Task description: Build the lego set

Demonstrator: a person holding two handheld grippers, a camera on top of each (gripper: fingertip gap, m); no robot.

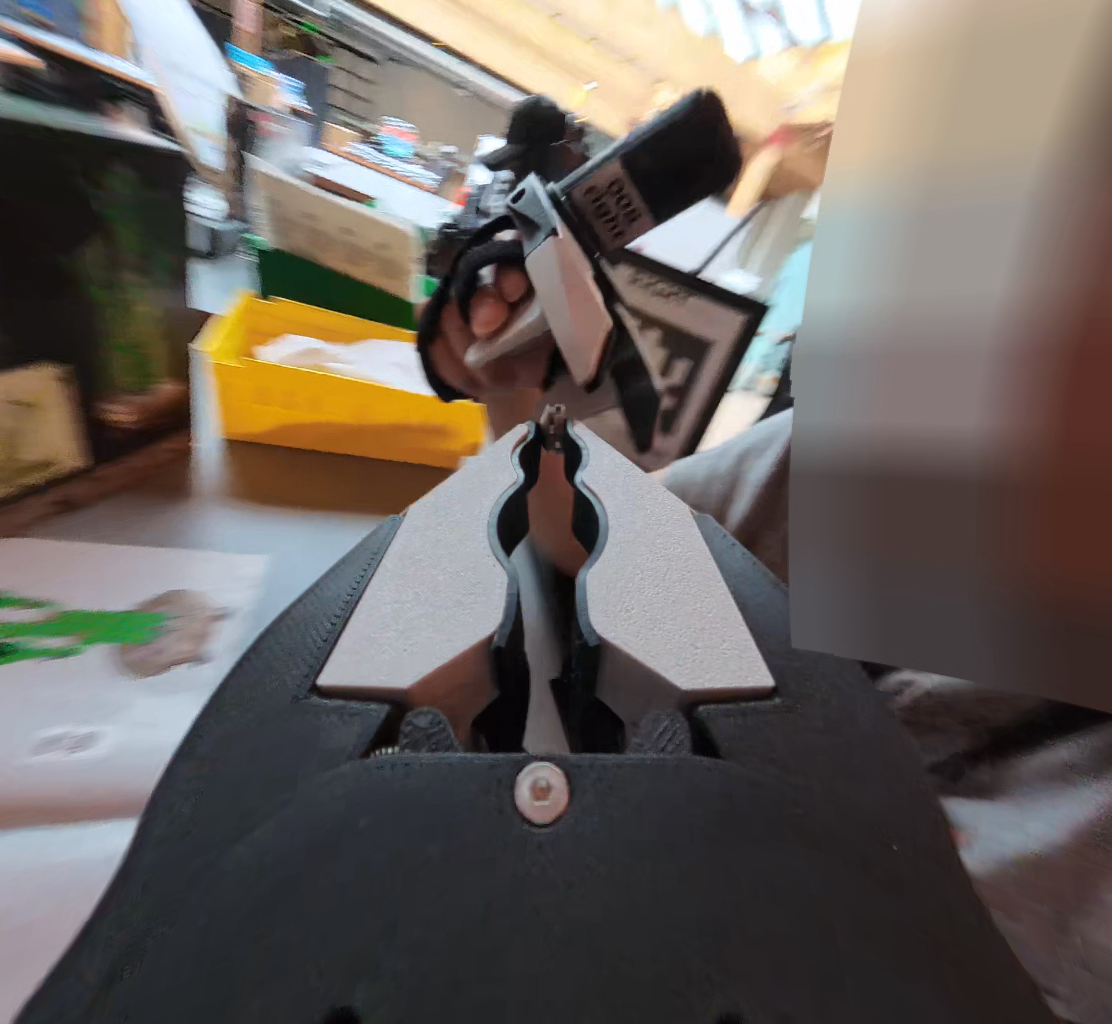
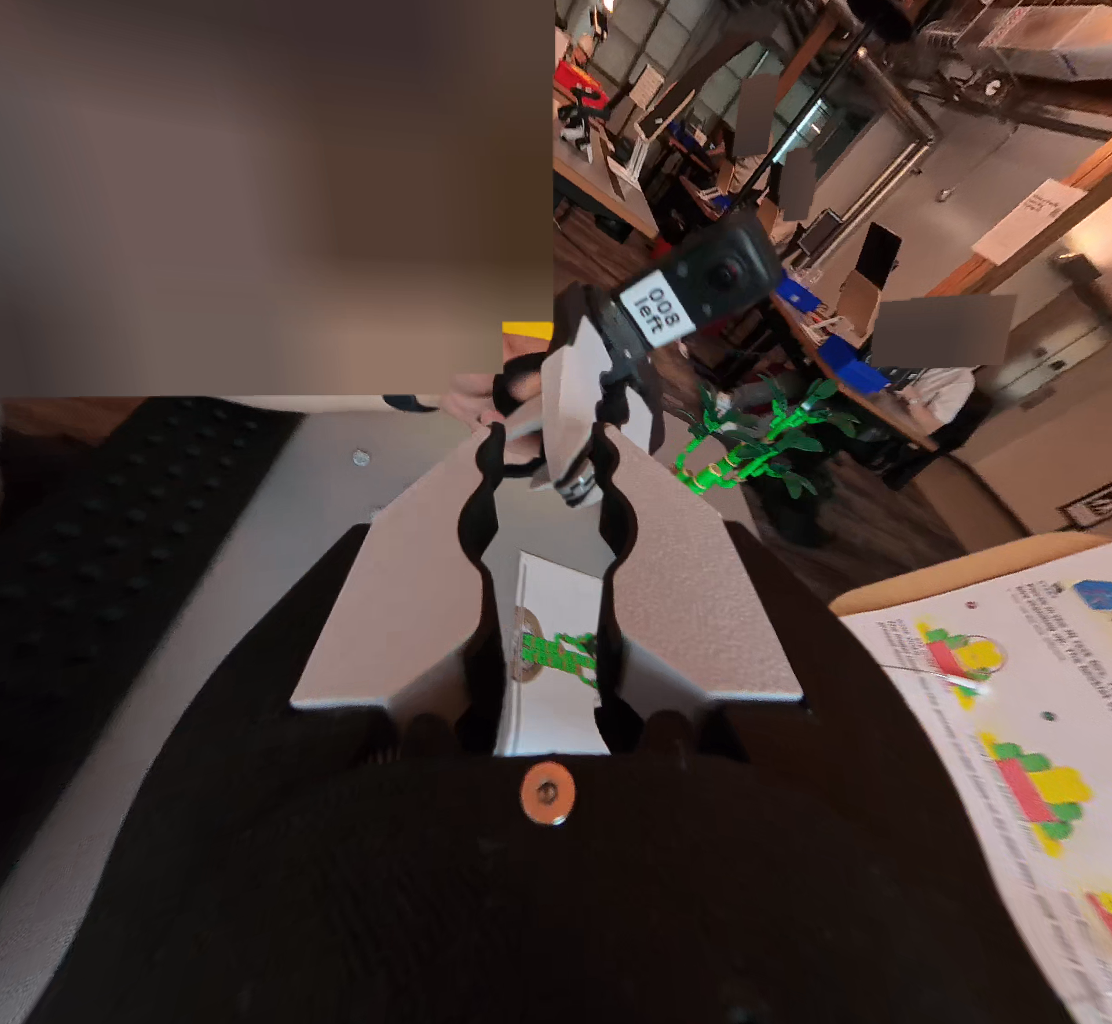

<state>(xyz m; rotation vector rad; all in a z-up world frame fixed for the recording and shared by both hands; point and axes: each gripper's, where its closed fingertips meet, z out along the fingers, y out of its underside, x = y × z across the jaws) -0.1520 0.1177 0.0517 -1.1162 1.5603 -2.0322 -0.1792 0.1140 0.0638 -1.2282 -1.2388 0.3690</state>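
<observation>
My left gripper [image 1: 554, 434] is shut on a small grey lego piece [image 1: 554, 424] pinched at its fingertips. My right gripper [image 2: 547, 441] is open and empty. In the left wrist view the right gripper [image 1: 571, 309], held by a hand, hangs just beyond and above the left tips, pointing down at them. In the right wrist view the left gripper [image 2: 571, 471] shows in the gap between my open fingers, its tips holding a small striped piece [image 2: 577, 489]. A green lego bamboo plant [image 2: 752, 447] stands to the right behind it.
A yellow bin [image 1: 337, 393] with white bags sits at the back left. An instruction sheet with a green picture [image 1: 120, 628] lies on the grey table; it also shows below the right gripper [image 2: 553, 658]. A printed booklet [image 2: 993, 724] lies right. A black studded mat [image 2: 120, 514] lies left.
</observation>
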